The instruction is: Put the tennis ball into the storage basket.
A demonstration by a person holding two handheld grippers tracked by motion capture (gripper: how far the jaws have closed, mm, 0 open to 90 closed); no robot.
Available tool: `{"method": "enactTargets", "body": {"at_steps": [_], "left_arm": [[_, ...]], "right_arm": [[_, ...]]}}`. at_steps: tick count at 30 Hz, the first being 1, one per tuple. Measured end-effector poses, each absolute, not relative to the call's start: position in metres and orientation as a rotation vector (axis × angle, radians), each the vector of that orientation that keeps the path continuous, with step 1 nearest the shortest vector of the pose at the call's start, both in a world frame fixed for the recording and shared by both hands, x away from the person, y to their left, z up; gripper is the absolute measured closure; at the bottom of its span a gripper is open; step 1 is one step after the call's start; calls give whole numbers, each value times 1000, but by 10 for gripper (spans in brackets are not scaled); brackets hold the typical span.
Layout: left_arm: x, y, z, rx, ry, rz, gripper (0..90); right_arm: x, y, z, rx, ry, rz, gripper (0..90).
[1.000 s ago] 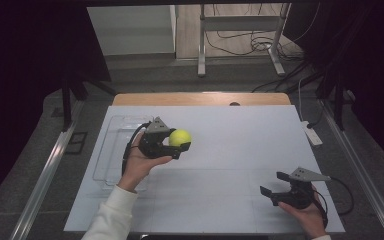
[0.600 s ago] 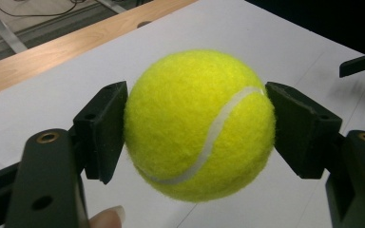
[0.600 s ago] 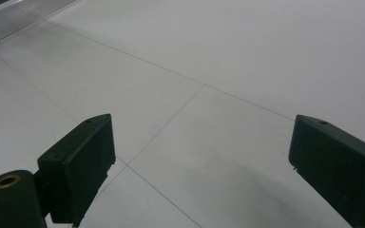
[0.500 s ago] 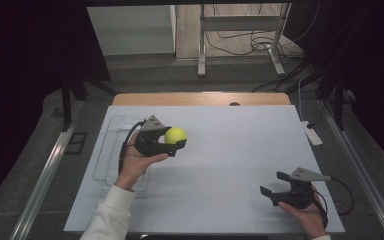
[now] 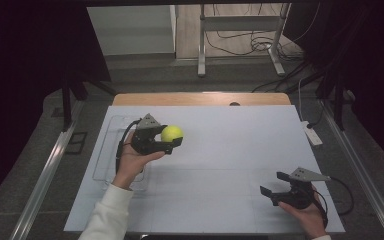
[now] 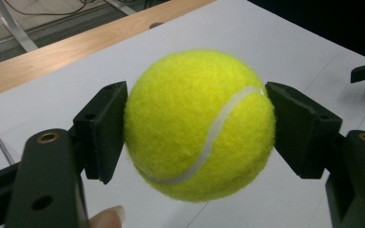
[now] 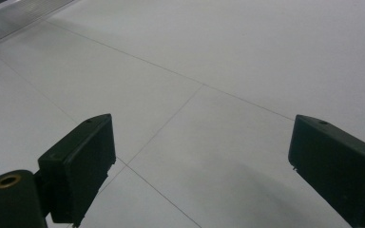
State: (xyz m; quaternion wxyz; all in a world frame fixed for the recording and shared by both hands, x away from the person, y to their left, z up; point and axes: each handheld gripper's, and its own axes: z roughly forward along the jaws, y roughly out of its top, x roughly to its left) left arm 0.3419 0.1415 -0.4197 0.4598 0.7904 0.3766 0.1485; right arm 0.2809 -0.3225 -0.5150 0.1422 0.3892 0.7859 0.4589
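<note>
White surface [image 5: 215, 165] spreads under both hands. Left tongs [image 6: 197, 126] clamp the tennis ball [image 6: 199, 124] aloft beside the clear tray [image 5: 105, 150]; right tongs [image 7: 202, 166] gape wide, well apart, nothing between them.

clear tray [image 5: 111, 150] partly hidden behind left hand [image 5: 130, 160], right tongs [image 7: 199, 156] cut off by bottom edge

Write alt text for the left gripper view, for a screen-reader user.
A yellow tennis ball with a curved white seam is clamped between the two black jaws of the left gripper, held above a white table. A fingertip shows at the bottom edge, and a strip of wooden edge runs behind the white surface.
</note>
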Motion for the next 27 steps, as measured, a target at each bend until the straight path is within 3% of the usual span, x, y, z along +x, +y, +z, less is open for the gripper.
{"method": "enactTargets", "body": {"at_steps": [27], "left_arm": [[350, 167, -423, 1899, 1025, 405, 268]], "right_arm": [[281, -323, -515, 1126, 2268, 1322, 85]]}}
